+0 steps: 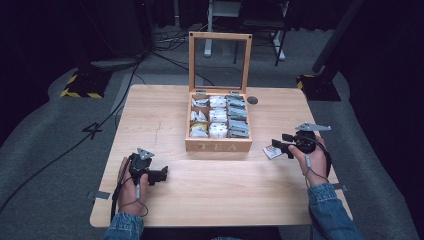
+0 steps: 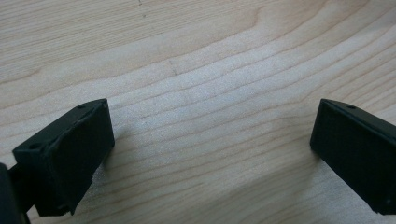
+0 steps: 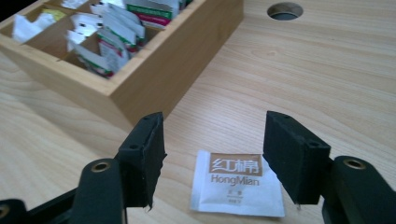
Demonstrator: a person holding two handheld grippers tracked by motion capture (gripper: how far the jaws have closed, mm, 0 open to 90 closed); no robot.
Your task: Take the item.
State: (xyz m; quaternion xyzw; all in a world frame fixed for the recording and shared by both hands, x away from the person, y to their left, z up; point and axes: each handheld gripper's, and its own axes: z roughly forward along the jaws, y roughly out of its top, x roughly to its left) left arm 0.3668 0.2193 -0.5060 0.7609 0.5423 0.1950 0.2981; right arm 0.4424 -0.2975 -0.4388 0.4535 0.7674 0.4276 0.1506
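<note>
A wooden box marked TEA [image 1: 218, 146] stands mid-table with its glass lid [image 1: 220, 36] propped upright. Its compartments hold several tea sachets [image 1: 218, 116]. One white sachet printed HongMian [image 3: 238, 184] lies flat on the table [image 1: 225, 200] just right of the box [image 3: 177, 70], also visible in the high view as a sachet [image 1: 272, 151]. My right gripper [image 3: 215, 130] is open, low over the table, with its jaws on either side of that sachet's near end; it points left in the high view [image 1: 279, 143]. My left gripper [image 1: 162, 175] rests open at the front left over bare wood [image 2: 212, 116].
A round cable hole [image 1: 252, 100] sits in the table behind the box's right corner, also seen from the right gripper [image 3: 285, 10]. Cables, stands and hazard-striped bases [image 1: 80, 90] lie on the floor beyond the table.
</note>
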